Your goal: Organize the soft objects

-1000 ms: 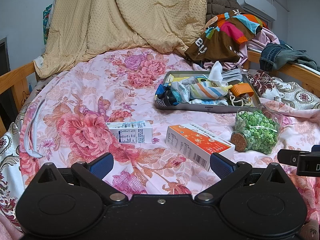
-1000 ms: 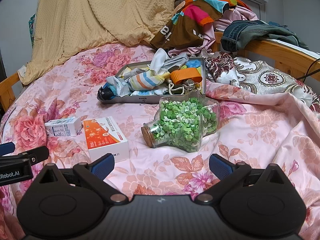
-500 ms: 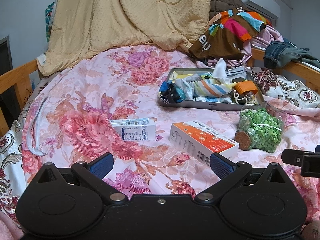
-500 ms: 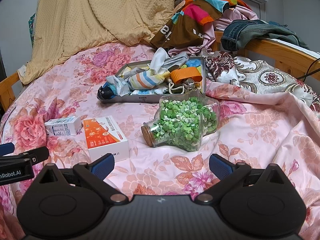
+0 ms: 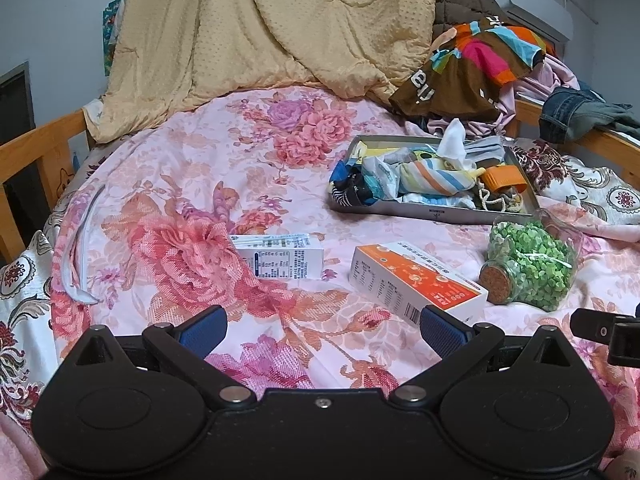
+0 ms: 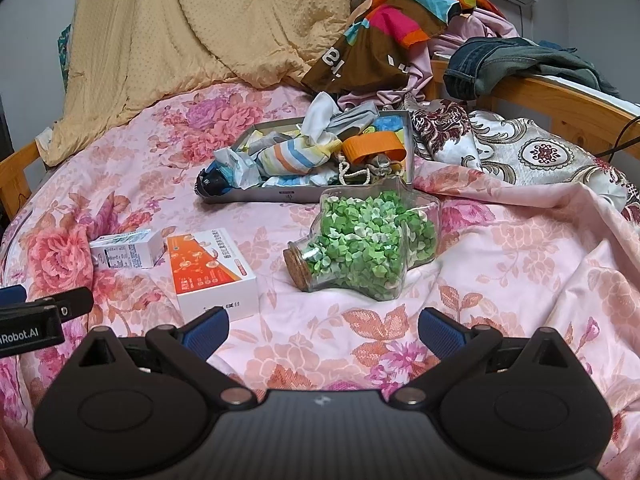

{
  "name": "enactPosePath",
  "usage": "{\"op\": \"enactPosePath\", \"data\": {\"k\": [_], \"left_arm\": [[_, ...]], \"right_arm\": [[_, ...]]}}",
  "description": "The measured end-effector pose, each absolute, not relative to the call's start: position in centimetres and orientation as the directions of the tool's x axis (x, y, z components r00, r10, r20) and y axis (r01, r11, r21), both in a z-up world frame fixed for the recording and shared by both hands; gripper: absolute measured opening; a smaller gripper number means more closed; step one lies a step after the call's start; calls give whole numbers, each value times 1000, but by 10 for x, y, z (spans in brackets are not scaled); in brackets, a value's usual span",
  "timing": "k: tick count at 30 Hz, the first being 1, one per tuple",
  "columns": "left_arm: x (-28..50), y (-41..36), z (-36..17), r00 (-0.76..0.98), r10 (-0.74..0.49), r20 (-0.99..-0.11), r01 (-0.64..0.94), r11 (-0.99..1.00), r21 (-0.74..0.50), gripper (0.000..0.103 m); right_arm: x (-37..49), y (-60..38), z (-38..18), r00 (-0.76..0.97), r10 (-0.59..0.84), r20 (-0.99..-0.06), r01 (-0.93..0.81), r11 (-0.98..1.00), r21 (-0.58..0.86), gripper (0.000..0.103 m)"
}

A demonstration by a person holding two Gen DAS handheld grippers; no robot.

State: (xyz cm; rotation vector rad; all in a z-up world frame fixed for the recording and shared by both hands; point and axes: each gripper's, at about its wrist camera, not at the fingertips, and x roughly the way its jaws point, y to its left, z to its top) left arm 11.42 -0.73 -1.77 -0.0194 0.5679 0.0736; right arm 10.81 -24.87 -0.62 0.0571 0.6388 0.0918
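A grey metal tray (image 5: 432,213) (image 6: 260,196) on the floral bed holds a heap of soft things: a striped sock roll (image 5: 436,174) (image 6: 294,158), a white cloth (image 5: 454,144) (image 6: 322,114), an orange band (image 5: 504,178) (image 6: 372,146) and a drawstring pouch (image 6: 372,170). My left gripper (image 5: 322,330) hangs open and empty low over the sheet, well short of the tray. My right gripper (image 6: 323,328) is open and empty too, just short of the star-shaped glass jar (image 6: 364,242) (image 5: 528,266) of green paper stars.
An orange-and-white box (image 5: 416,282) (image 6: 212,270) and a small white carton (image 5: 280,256) (image 6: 128,248) lie on the sheet. A yellow quilt (image 5: 260,32), a colourful garment (image 5: 472,68) and jeans (image 6: 512,60) pile at the back. Wooden bed rails (image 5: 36,148) (image 6: 560,96) border both sides.
The left gripper's view has shifted left and slightly back, so the tray and boxes sit further right in it. The right gripper has barely moved. Both stay open.
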Motion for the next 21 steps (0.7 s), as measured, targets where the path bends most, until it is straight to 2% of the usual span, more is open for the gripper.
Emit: {"op": "enactPosePath", "data": {"k": [21], "left_arm": [[115,-7,-16,837,84,-541,-87,996,20,102]], "right_arm": [[109,-248,-5,796,103,-596,-68,994,81,103]]}}
